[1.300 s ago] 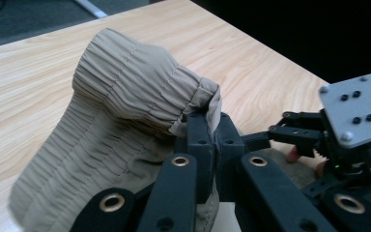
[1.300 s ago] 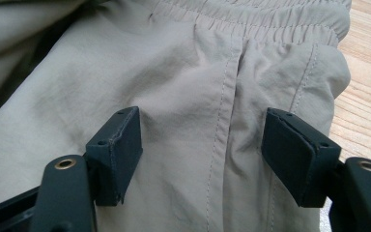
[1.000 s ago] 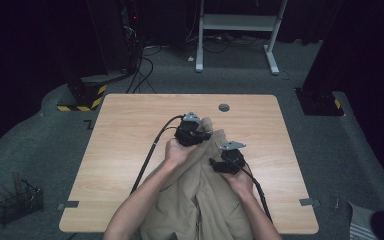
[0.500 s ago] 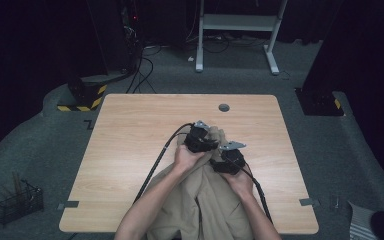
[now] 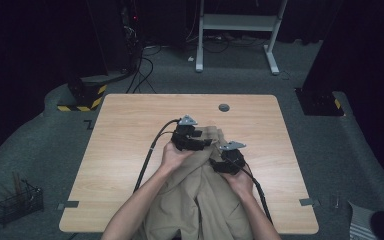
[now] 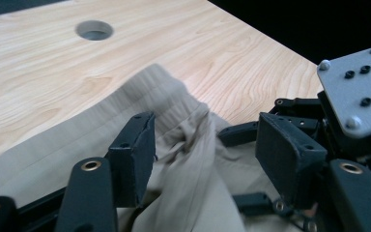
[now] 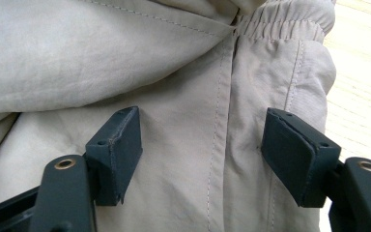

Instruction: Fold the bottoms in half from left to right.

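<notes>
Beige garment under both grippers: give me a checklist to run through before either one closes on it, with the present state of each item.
1. Left gripper open: ok, jaws apart.
2. Cloth between the left jaws: ok, a bunched fold of the beige garment rises in the gap.
3. Right gripper open: ok, jaws wide apart.
4. Cloth between the right jaws: cannot tell; a flat panel with a stitched seam lies across the gap, no raised fold.
5. Two grippers apart from each other: not ok; the right gripper's grey plate sits close beside the left jaw.
6. Garment resting on the table: ok, its elastic waistband lies on the wood.
</notes>
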`<action>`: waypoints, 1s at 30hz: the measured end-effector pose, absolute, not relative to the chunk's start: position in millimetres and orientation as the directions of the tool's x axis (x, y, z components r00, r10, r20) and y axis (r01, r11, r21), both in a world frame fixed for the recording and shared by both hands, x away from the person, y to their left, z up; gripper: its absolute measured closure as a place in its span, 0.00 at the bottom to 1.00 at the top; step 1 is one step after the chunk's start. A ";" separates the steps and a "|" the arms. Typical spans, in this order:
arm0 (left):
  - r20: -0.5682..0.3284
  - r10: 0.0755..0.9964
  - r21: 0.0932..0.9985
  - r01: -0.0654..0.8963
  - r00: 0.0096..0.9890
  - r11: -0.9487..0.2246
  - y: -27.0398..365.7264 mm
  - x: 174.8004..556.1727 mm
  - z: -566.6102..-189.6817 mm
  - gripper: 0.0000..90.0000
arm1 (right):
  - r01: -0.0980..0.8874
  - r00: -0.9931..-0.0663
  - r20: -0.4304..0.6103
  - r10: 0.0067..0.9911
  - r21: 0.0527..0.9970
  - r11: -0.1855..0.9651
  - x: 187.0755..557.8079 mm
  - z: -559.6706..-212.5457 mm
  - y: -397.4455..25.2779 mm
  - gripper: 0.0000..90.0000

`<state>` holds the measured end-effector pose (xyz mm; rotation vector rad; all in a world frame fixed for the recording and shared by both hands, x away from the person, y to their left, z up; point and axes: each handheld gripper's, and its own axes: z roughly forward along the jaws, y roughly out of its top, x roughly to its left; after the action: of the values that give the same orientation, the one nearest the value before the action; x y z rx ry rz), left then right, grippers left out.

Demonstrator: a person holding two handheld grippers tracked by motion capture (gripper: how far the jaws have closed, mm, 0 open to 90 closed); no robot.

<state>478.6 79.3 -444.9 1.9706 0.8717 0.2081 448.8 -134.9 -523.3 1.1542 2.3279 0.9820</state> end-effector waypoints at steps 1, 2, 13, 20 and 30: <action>-0.192 0.657 0.814 0.492 0.729 -0.309 84.2 476.3 -444.1 0.43 | 0.549 -0.599 -0.013 0.800 0.721 0.423 448.7 -523.3 -134.9 0.34; -0.188 0.663 0.815 0.492 0.724 -0.306 89.3 473.8 -444.1 0.42 | 0.549 -0.599 -0.013 0.800 0.721 0.423 448.7 -523.3 -134.9 0.34; -0.210 0.699 0.785 0.544 0.684 -0.297 145.1 440.9 -462.1 0.35 | 0.562 -0.593 -0.004 0.805 0.714 0.417 447.0 -521.3 -136.8 0.36; -0.259 0.698 0.758 0.589 0.668 -0.282 158.6 424.1 -477.5 0.36 | 0.531 -0.623 -0.001 0.782 0.733 0.424 424.0 -509.8 -146.6 0.41; -0.298 0.672 0.707 0.630 0.678 -0.322 153.7 420.8 -497.5 0.72 | 0.538 -0.640 0.005 0.768 0.717 0.443 417.8 -521.1 -149.5 0.42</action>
<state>420.8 153.7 -497.5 2.0339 1.0029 0.0623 417.8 -149.5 -521.1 1.1177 2.3783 1.0079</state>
